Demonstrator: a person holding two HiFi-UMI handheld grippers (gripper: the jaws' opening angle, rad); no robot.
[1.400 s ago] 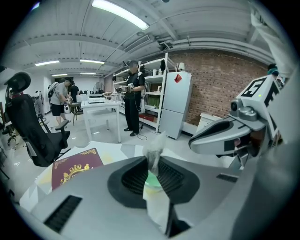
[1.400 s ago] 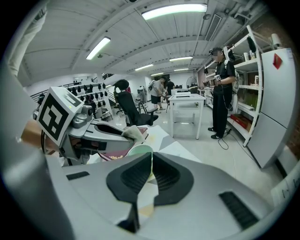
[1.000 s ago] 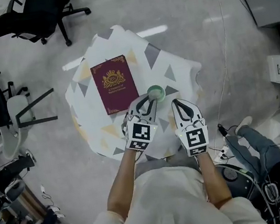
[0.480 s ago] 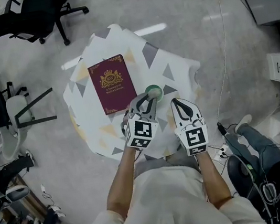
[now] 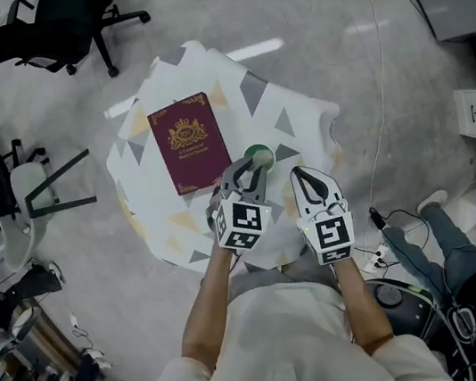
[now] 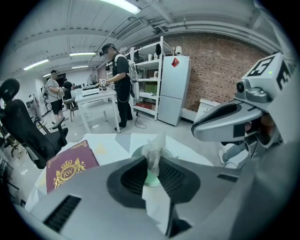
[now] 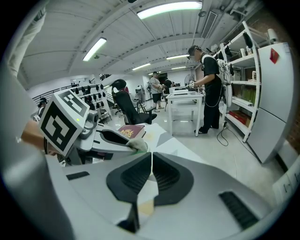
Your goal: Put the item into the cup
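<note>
- Left gripper [image 6: 152,161]: jaws opening, pads still on the one crumpled pale wad [image 6: 153,151], directly over the single round green cup [image 5: 259,153].
- Right gripper [image 7: 151,157]: jaws together, empty.
- Head view hides the wad; left gripper view shows it.
- One maroon hardcover book [image 5: 188,143] lies just left of the cup, with bare triangle-patterned tablecloth [image 5: 294,117] to the cup's right.

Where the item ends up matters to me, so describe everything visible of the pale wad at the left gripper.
The pale wad is whitish and slightly translucent, crumpled like tissue or thin film; I can't tell which. It stands upright, pinched between the left gripper's jaws, which are opening, its creased top sticking out past their tips. The green cup sits right beyond it; whether the wad touches the cup isn't clear.
</note>
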